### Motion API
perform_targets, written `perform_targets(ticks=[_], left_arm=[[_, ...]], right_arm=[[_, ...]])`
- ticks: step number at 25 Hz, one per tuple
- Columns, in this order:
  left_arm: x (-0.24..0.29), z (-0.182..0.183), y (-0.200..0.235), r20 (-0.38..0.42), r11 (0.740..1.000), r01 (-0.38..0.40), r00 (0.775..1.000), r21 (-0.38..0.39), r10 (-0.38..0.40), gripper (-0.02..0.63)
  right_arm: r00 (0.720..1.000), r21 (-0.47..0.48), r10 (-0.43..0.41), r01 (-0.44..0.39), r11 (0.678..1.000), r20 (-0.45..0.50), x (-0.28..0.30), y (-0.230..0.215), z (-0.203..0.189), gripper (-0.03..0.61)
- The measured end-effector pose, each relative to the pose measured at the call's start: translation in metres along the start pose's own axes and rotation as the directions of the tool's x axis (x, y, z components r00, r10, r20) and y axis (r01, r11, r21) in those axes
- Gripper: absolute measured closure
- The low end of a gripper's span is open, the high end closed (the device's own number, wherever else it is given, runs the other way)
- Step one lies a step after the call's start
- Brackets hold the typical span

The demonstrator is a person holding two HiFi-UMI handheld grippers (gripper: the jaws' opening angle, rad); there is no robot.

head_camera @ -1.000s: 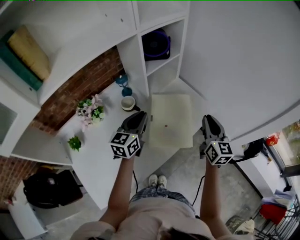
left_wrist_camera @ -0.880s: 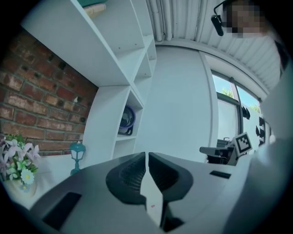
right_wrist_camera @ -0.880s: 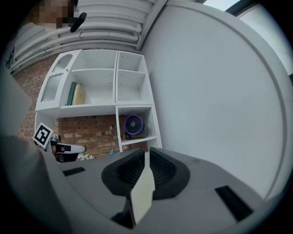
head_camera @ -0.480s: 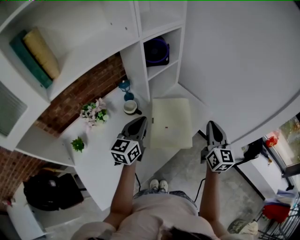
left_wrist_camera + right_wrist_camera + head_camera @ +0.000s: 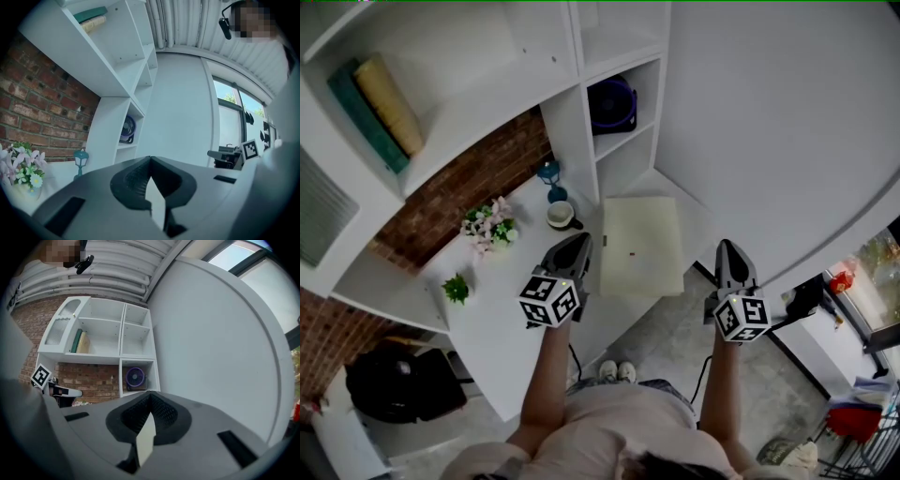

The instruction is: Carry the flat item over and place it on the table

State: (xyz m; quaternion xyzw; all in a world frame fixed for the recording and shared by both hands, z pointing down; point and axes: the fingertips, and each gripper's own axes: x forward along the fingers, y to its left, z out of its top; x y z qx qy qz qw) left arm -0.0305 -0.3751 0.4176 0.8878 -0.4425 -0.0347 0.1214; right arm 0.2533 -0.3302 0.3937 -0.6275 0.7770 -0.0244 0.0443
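Note:
The flat item, a pale cream square pad [image 5: 642, 246], lies on the white table [image 5: 502, 309] near its right end, by the shelf unit. My left gripper [image 5: 579, 244] hangs just left of the pad's near corner, shut and holding nothing. My right gripper [image 5: 727, 248] is off the table's right edge, apart from the pad, shut and empty as well. In the left gripper view the jaws [image 5: 150, 160] meet at their tips and point at the shelf and wall. The right gripper view shows the same closed jaws [image 5: 150, 394].
A mug [image 5: 561, 216], a blue lantern [image 5: 548, 172], pink flowers [image 5: 490, 225] and a small green plant [image 5: 456, 288] stand on the table to the left. A purple fan [image 5: 612, 103] sits in a shelf cubby. A black bag [image 5: 394, 380] lies on the floor.
Both grippers have drawn back a little toward the person, away from the pad. The pad has stayed flat on the table.

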Motion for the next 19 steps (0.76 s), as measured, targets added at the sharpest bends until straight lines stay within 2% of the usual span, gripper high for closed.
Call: perform_targets(ticks=[19], left_arm=[[-0.0011,-0.0076,-0.0018,-0.021,1.0,0.01,1.0,-0.007,-0.01,0.586]], right_arm=[[1.0,0.002,-0.005,0.006,1.0,-0.016,-0.0035,0.0032,-0.004,0.563]])
